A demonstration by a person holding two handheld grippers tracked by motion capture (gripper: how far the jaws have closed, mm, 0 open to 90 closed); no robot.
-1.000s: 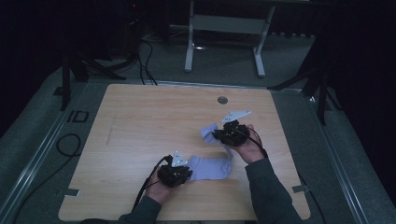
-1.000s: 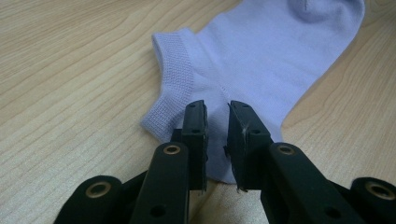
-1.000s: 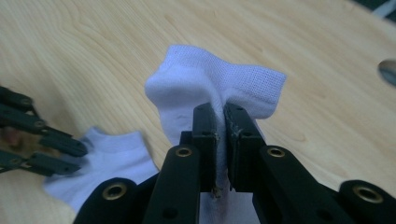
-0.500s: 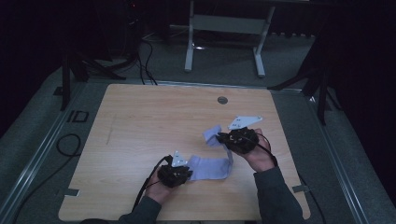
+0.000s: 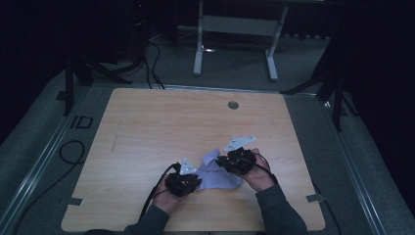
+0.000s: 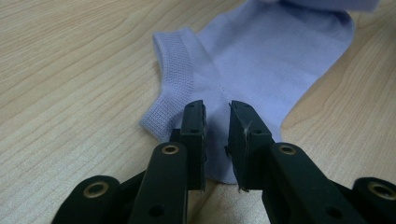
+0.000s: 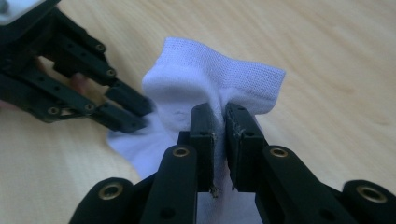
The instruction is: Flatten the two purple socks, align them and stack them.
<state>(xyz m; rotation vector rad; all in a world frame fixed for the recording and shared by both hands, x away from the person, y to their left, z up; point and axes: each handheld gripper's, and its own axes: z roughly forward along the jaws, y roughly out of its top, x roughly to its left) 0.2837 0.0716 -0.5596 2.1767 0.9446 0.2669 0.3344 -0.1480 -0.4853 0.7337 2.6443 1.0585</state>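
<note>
Sock (image 5: 218, 172), pale lilac, lies on the wooden table (image 5: 161, 127) near its front edge, between the two grippers. Right gripper (image 7: 219, 114) pinches a raised fold of the sock near the ribbed cuff, jaws closed on the fabric. Left gripper (image 6: 217, 116) presses its jaws down onto the sock's other end, a narrow gap between them; whether fabric is caught there I cannot tell.

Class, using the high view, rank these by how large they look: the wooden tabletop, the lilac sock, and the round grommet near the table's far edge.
1. Wooden tabletop, by far the largest.
2. Lilac sock, a small crumpled patch between the two grippers.
3. Round grommet, the smallest.
No ties.
</note>
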